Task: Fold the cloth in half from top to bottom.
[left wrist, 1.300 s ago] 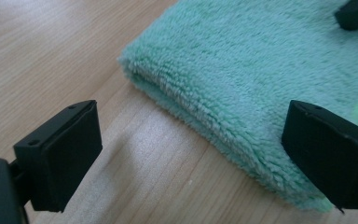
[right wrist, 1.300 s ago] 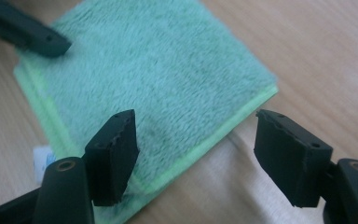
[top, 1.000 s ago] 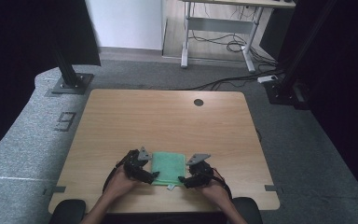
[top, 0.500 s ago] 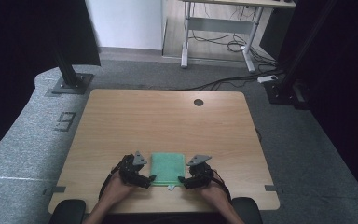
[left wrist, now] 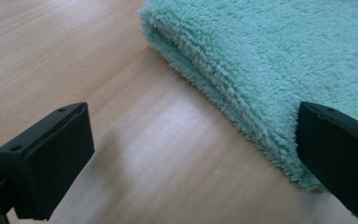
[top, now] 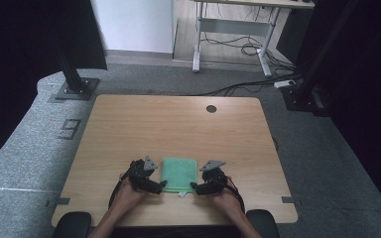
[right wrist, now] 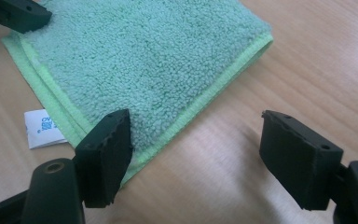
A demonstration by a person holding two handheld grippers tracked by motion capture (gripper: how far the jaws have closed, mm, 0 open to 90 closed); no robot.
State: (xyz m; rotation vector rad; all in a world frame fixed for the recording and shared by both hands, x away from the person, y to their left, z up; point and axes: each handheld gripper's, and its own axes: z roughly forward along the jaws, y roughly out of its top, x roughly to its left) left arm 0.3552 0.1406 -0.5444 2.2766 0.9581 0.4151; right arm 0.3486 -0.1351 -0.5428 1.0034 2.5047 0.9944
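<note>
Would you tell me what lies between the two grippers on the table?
The folded green towel lies between the left gripper and right gripper, as the high view shows; its white tag sticks out.

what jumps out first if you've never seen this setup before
A folded green towel lies near the front edge of a light wooden table, with a small white label poking out from its near edge. The left gripper and right gripper flank it, one at each near corner, jaws open; the right's have just been opening, its one jaw over the towel's corner.
</note>
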